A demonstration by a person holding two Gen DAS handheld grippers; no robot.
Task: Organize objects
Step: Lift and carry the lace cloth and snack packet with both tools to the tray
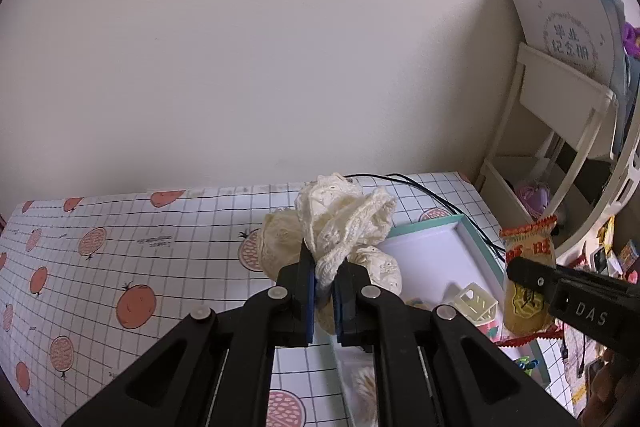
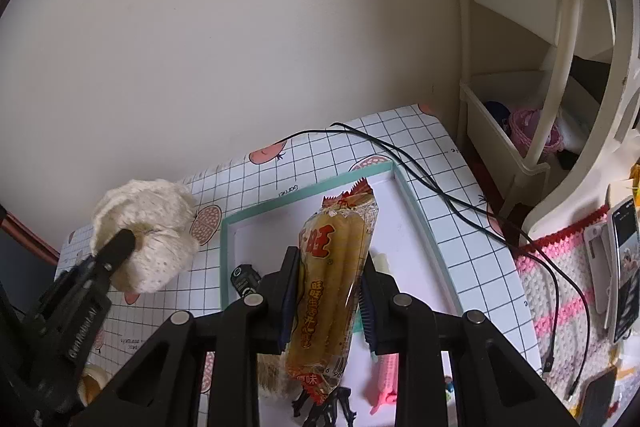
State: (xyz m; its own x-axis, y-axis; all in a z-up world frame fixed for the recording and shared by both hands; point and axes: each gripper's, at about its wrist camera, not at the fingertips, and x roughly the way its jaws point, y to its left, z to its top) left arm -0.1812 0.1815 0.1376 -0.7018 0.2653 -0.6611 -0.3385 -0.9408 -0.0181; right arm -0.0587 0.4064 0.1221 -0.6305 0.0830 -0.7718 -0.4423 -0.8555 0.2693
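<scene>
Cream lace cloth [image 1: 340,227] clamped in left gripper [image 1: 324,291]; yellow snack packet [image 2: 332,291] clamped in right gripper [image 2: 328,299], teal-rimmed tray [image 2: 416,211] at twelve o'clock.

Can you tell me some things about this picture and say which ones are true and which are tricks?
1. The left tongs pinch a cream lace cloth. True.
2. The right tongs are empty. False: they grip a yellow snack pack.
3. A black cable runs across the table. True.
4. The table cover shows blue stars. False: it has a grid with orange fruit.
5. A shelf stands at the table's end. True.
</scene>
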